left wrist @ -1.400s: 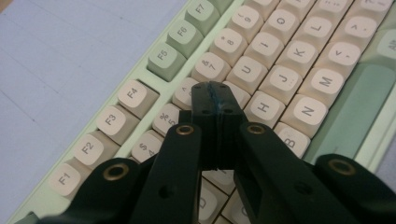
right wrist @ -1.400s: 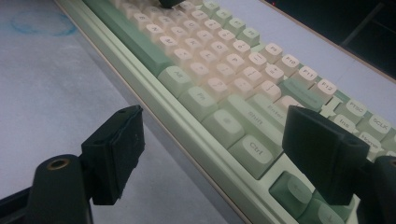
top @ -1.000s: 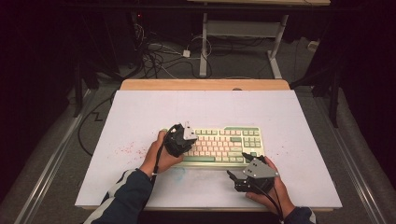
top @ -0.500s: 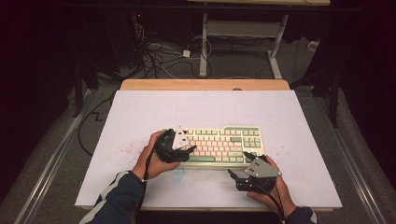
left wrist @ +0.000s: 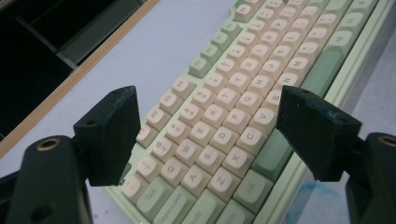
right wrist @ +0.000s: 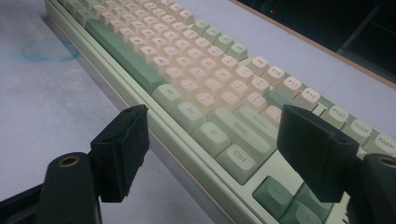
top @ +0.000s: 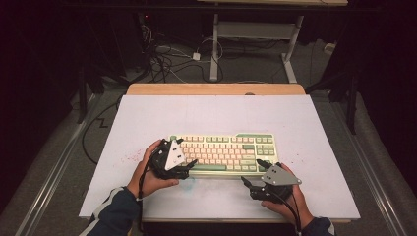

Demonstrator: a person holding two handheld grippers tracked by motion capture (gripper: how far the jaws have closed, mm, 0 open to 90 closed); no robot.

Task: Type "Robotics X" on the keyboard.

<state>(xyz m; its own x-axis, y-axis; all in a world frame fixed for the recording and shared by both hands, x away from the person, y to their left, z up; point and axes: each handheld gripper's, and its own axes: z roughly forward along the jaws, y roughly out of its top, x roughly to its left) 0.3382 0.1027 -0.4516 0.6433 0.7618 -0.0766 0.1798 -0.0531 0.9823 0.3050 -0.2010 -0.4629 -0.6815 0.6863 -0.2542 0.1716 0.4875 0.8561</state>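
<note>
A cream and green keyboard (top: 223, 152) lies flat on the white table top (top: 216, 115), a little nearer than its middle. My left gripper (top: 189, 166) is at the keyboard's left end. In the left gripper view its jaws have just been opening and stand wide apart (left wrist: 208, 133) above the left-hand letter keys (left wrist: 219, 140), touching none. My right gripper (top: 252, 172) is at the keyboard's near right corner. Its jaws (right wrist: 215, 149) have just closed slightly but stay open, straddling the front edge (right wrist: 187, 135) without pressing it.
The white sheet carries a faint blue scribble (right wrist: 49, 49) in front of the keyboard and red specks (top: 129, 158) to its left. A bare wooden strip (top: 216, 89) runs along the far edge. Cables (top: 162, 59) and a desk frame (top: 255, 34) lie on the floor beyond.
My left gripper has slid left and nearer, from over the keys to the keyboard's left end, and its jaws have opened. The right hand has stayed put.
</note>
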